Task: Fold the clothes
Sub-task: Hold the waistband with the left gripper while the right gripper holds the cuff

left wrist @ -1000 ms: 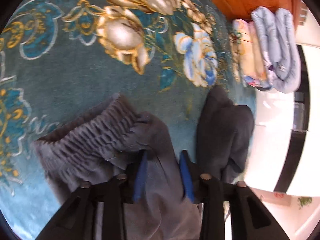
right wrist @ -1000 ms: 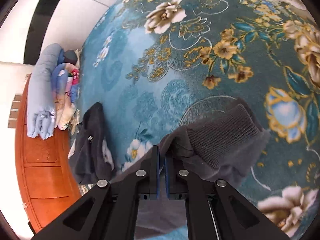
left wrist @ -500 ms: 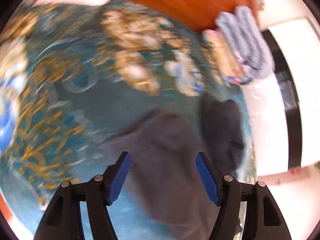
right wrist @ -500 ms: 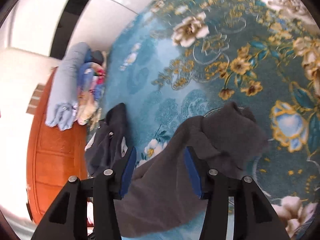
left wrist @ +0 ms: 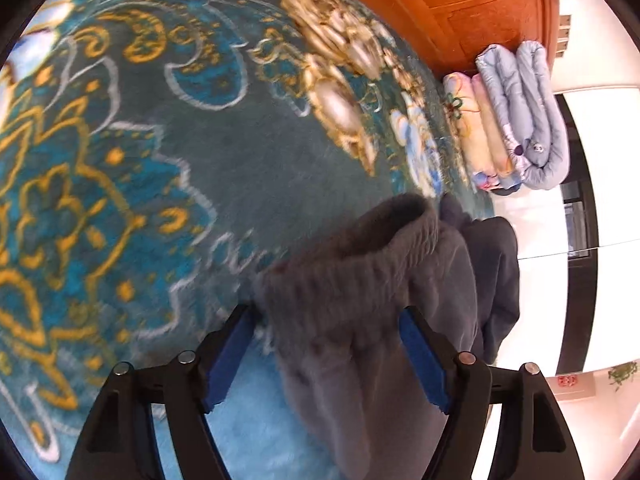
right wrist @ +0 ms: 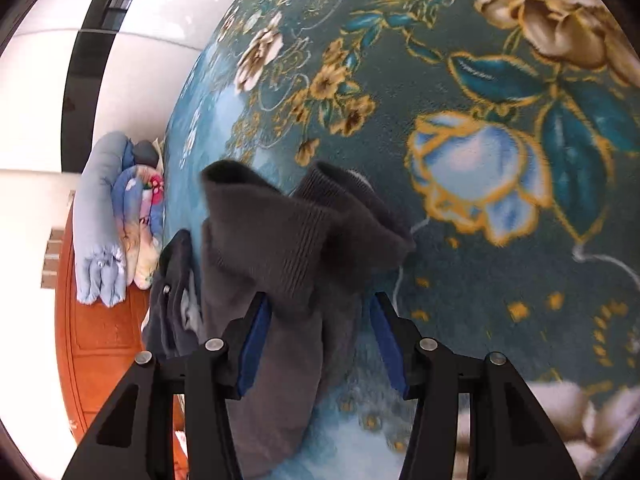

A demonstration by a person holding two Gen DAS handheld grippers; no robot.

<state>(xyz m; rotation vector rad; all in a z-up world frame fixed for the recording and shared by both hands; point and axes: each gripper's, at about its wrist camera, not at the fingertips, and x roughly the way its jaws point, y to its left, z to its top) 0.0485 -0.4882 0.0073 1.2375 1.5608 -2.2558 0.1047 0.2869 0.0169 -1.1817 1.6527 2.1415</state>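
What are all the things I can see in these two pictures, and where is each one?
Grey garment: one, dark grey with a ribbed band, lying on the rug in front of both grippers.
Dark clothes pile: one heap, dark navy-grey, on the rug beside the grey garment, toward the cabinet.
Folded bedding: one stack, pale blue and floral cream, at the rug's far edge against the cabinet.
Rug: one, teal with gold and blue flowers, under everything.
Wooden cabinet: one, orange-brown, behind the bedding.
Floor: white, glossy, with a black strip, beyond the rug.
Left gripper: black with blue pads, open, either side of the garment.
Right gripper: same, open, over the garment.
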